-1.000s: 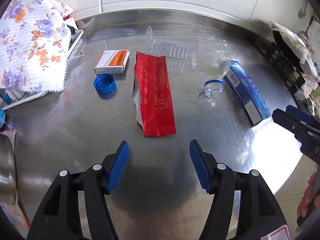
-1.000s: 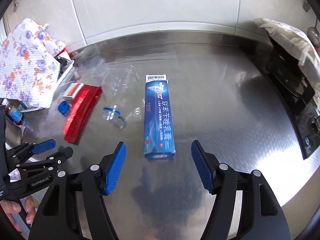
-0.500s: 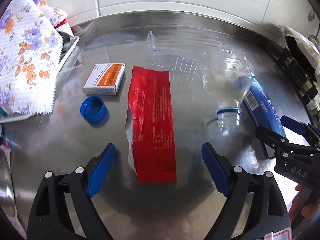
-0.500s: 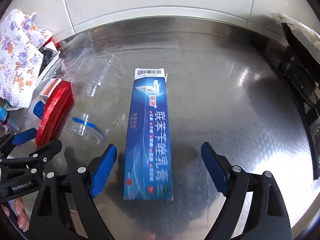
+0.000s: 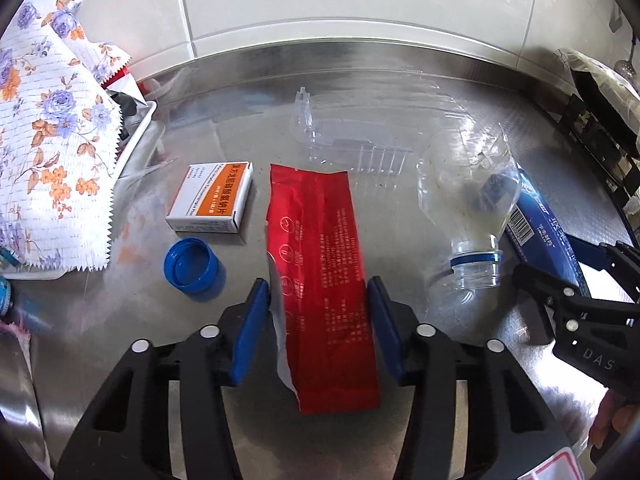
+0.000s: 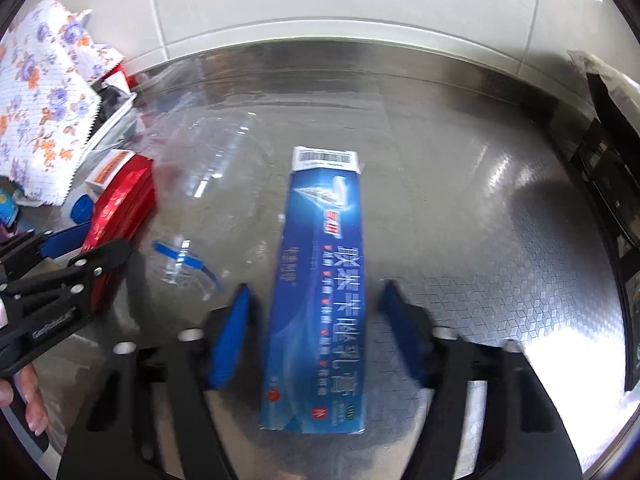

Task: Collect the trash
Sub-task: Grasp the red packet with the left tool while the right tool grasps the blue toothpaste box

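Now, left gripper [image 5: 318,312]: jaws spread, straddling the red wrapper [image 5: 320,272] at lower centre, not visibly pinching it.
Right gripper [image 6: 316,320]: jaws spread either side of the blue toothpaste box [image 6: 320,280], gaps showing on both sides.
Bench [image 6: 460,208]: steel; carries both items.
Right of wrapper: clear bottle [image 5: 468,208].
Left of wrapper: blue cap [image 5: 190,266], orange-and-white box [image 5: 214,200].
Upper left: floral cloth [image 5: 44,152].

Left claw [image 5: 317,300] and right claw [image 6: 316,304] both spread, low, side by side.
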{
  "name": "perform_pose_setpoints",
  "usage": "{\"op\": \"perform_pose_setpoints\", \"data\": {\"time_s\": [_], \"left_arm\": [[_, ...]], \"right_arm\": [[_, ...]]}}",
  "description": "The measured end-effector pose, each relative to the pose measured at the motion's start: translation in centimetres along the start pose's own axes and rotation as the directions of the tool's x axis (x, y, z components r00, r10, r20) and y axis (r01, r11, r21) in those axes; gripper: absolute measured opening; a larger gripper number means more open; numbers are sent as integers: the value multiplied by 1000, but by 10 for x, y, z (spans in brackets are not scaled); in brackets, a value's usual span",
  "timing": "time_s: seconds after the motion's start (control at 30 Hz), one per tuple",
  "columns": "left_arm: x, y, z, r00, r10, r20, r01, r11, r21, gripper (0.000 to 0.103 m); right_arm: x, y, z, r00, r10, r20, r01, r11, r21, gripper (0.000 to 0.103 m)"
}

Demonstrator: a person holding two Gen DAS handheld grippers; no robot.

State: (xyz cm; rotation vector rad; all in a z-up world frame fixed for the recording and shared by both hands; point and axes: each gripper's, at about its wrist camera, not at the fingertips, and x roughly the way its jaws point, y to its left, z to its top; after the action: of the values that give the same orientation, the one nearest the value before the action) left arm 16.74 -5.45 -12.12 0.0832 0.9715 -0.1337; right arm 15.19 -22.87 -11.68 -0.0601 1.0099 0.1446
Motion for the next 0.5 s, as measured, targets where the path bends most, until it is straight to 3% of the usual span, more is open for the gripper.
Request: {"op": "perform_pose_setpoints", "data": {"time_s": [0.03,0.27,0.5], "left_arm": [[-1,0,0,1000,-4,2,4,1000,0,44],[-5,6,-3,999,-41,0,41,999,-23,36],[-18,10,-7,998,-59,14,60,997,-40,36]], "right_arm": [[-1,3,0,1000,4,2,-4,1000,-7,42],[-5,4,-4,999,36,4,-36,999,23,42],[-12,1,-2,999,39,12,-39,998,44,42]]}}
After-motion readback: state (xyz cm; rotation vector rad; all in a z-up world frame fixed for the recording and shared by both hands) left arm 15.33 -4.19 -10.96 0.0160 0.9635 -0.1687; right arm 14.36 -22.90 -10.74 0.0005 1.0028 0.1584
